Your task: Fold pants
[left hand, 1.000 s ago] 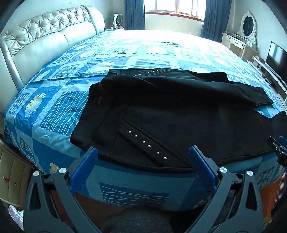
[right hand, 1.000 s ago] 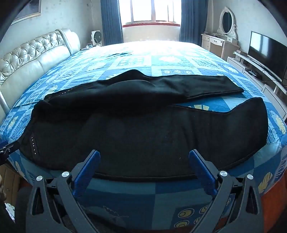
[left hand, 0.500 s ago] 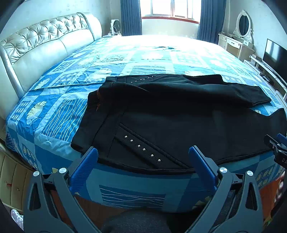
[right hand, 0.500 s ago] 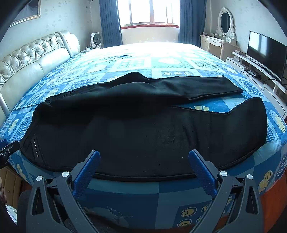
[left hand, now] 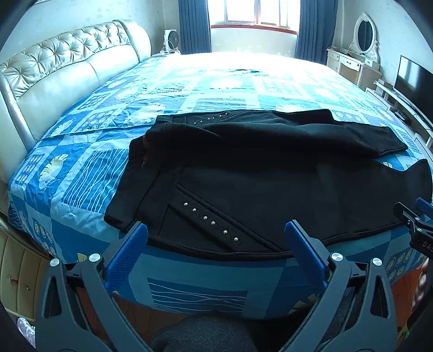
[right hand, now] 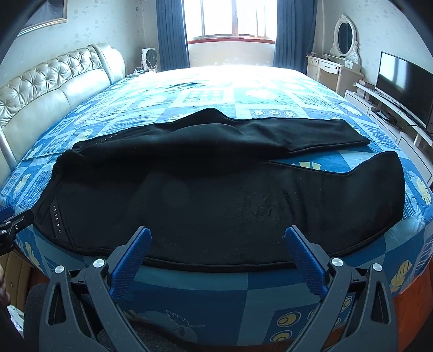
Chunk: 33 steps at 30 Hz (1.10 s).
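Observation:
Black pants (left hand: 270, 176) with rows of small silver studs lie spread along the near edge of the bed, waist at the left and two legs running to the right. In the right wrist view the pants (right hand: 230, 195) fill the middle, the far leg lying apart from the near one. My left gripper (left hand: 216, 232) stands open just short of the waist and studded pocket, holding nothing. My right gripper (right hand: 216, 241) stands open before the near leg's hem edge, also with nothing in it. Each gripper's tip shows at the other view's side edge.
The bed carries a blue patchwork quilt (left hand: 108, 127) with a tufted cream headboard (left hand: 59, 67) at the left. A dressing table with an oval mirror (right hand: 335, 65) and a television (right hand: 403, 86) on a low stand line the right wall. A window (right hand: 230, 21) stands behind.
Both grippers have tilted up and drawn back slightly, so the pants sit lower in each view. The pants themselves have not moved and both grippers stay open.

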Each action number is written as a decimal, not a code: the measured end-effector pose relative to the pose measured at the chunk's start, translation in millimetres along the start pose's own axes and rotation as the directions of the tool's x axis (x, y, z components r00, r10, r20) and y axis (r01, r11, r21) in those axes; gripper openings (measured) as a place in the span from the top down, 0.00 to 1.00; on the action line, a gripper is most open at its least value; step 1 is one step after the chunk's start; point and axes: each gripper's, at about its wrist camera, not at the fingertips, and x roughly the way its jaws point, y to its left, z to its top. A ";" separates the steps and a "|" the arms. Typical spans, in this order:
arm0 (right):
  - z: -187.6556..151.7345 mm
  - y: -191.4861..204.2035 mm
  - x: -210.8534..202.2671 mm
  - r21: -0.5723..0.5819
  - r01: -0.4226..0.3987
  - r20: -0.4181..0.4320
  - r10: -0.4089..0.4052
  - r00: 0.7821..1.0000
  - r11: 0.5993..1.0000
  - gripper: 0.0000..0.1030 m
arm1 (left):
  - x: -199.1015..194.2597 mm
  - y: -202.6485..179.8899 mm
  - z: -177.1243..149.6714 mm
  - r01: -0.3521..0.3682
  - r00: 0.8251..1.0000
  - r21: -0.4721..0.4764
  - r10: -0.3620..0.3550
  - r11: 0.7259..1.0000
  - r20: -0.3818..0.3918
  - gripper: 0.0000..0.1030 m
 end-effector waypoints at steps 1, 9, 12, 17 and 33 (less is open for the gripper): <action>-0.3 0.4 0.1 -0.003 0.001 0.000 -0.001 1.000 1.000 0.04 | -0.1 0.1 0.1 0.000 1.000 -0.001 0.000 1.000 0.001 0.02; -1.6 0.4 -0.6 -0.001 0.000 -0.003 0.000 1.000 1.000 0.04 | -1.1 1.3 0.5 -0.001 1.000 -0.010 0.001 1.000 0.003 0.02; -1.7 0.1 0.0 -0.002 0.000 -0.004 0.000 1.000 1.000 0.04 | -1.4 2.2 0.6 0.000 1.000 -0.015 0.000 1.000 0.003 0.02; -2.0 0.7 -0.3 -0.006 -0.001 -0.003 0.001 1.000 1.000 0.04 | -2.3 3.4 0.9 -0.002 1.000 -0.016 0.002 1.000 0.005 0.02; -2.7 1.4 -0.4 -0.006 -0.003 -0.003 0.003 1.000 1.000 0.04 | -1.9 3.4 0.6 0.008 1.000 -0.018 -0.007 1.000 0.005 0.02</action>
